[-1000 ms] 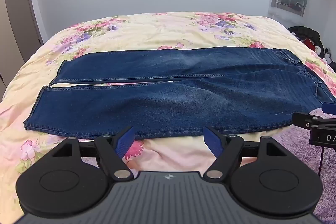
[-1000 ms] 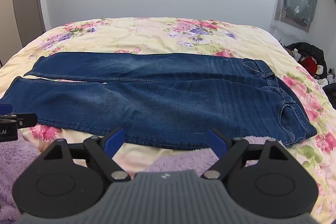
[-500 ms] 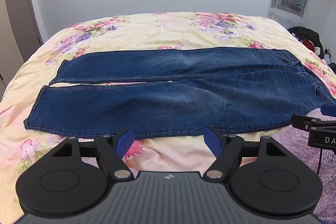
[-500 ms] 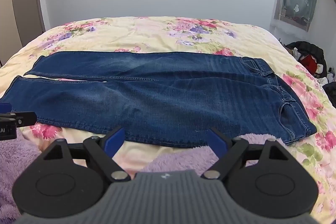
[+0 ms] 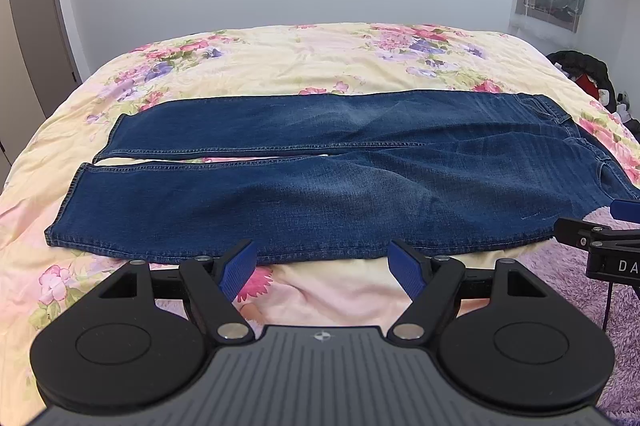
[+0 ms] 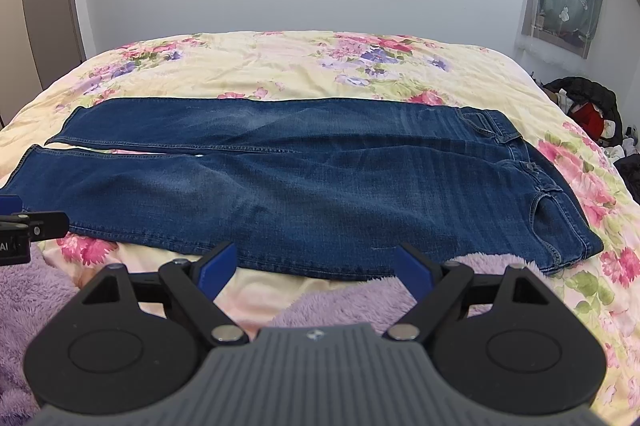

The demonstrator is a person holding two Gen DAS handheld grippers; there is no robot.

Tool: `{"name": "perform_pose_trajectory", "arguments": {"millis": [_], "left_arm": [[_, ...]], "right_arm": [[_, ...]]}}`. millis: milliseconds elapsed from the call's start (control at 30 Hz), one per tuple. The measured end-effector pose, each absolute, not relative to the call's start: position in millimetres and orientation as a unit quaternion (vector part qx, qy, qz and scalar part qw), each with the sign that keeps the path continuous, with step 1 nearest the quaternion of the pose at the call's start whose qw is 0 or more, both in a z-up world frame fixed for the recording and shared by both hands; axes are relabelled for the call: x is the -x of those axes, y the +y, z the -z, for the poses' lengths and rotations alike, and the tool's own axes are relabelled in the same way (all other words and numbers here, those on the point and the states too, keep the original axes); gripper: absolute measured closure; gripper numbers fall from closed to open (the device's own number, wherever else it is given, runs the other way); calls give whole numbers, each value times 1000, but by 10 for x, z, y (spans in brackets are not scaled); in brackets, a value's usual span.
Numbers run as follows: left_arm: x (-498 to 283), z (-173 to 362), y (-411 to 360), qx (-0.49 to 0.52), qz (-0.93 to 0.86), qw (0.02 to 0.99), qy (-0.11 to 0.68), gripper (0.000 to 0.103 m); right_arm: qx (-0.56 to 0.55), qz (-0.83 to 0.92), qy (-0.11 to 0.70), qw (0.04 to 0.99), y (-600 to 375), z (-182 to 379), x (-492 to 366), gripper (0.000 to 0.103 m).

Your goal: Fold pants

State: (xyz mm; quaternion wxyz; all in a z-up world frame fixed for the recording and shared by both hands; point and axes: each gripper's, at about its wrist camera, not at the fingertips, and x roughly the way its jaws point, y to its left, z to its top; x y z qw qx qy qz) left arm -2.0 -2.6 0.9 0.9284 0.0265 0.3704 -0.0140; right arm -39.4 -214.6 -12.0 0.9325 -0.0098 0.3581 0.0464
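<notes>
Blue jeans point(image 5: 320, 186) lie flat across the floral bed, legs side by side with cuffs at the left and waistband at the right; they also show in the right wrist view point(image 6: 320, 182). My left gripper point(image 5: 326, 266) is open and empty, hovering just short of the near leg's front edge. My right gripper point(image 6: 316, 268) is open and empty, just short of the front edge near the thigh. Each gripper's side shows in the other's view: the right gripper point(image 5: 600, 242) at the right edge, the left gripper point(image 6: 24, 226) at the left edge.
A floral duvet point(image 5: 320, 66) covers the bed. A purple fluffy blanket point(image 6: 360, 294) lies at the near edge under the grippers. A pile of clothes point(image 6: 588, 110) sits beyond the bed's right side. A door point(image 5: 28, 10) stands at the far left.
Both grippers have drifted very slightly; the jeans have not moved and both grippers stay open.
</notes>
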Motion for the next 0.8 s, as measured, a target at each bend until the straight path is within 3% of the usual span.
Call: {"name": "perform_pose_trajectory", "arguments": {"millis": [800], "left_arm": [[0, -24, -13, -20, 17, 927, 374, 15]], "right_arm": [[6, -45, 365, 930, -2177, 175, 365, 21]]}}
